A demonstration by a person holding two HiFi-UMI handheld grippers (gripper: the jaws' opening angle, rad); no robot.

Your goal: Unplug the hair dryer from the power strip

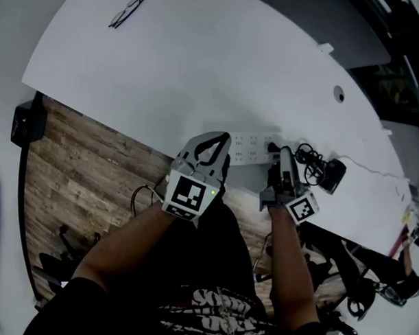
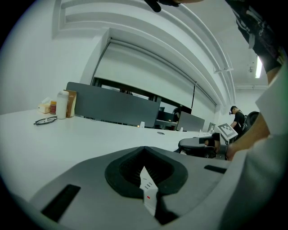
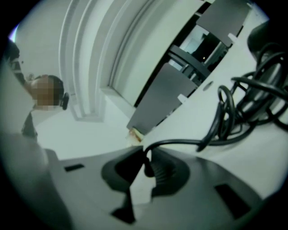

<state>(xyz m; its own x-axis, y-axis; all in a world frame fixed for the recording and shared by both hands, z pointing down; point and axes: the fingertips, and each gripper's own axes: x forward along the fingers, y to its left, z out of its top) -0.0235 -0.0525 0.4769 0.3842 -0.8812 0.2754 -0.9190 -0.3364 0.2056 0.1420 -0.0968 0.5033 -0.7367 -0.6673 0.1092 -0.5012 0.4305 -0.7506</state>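
Observation:
A white power strip (image 1: 250, 148) lies near the front edge of the white table (image 1: 192, 68). My left gripper (image 1: 219, 141) is shut on the strip's left end; in the left gripper view the white strip (image 2: 149, 196) with its red mark sits pinched between the jaws (image 2: 145, 177). My right gripper (image 1: 282, 156) is at the strip's right end, shut on the black plug (image 3: 147, 169), with the strip (image 3: 138, 192) just beneath. The black cord (image 3: 216, 128) runs off in a tangled coil (image 1: 308, 157) to the black hair dryer (image 1: 332, 175) on the right.
A pair of glasses (image 1: 127, 9) lies at the far side of the table, and a bottle and boxes (image 2: 60, 104) stand behind it. A cable hole (image 1: 339, 93) is at the right. The wooden floor (image 1: 72, 168) begins just before the strip. A person (image 2: 236, 117) stands far off.

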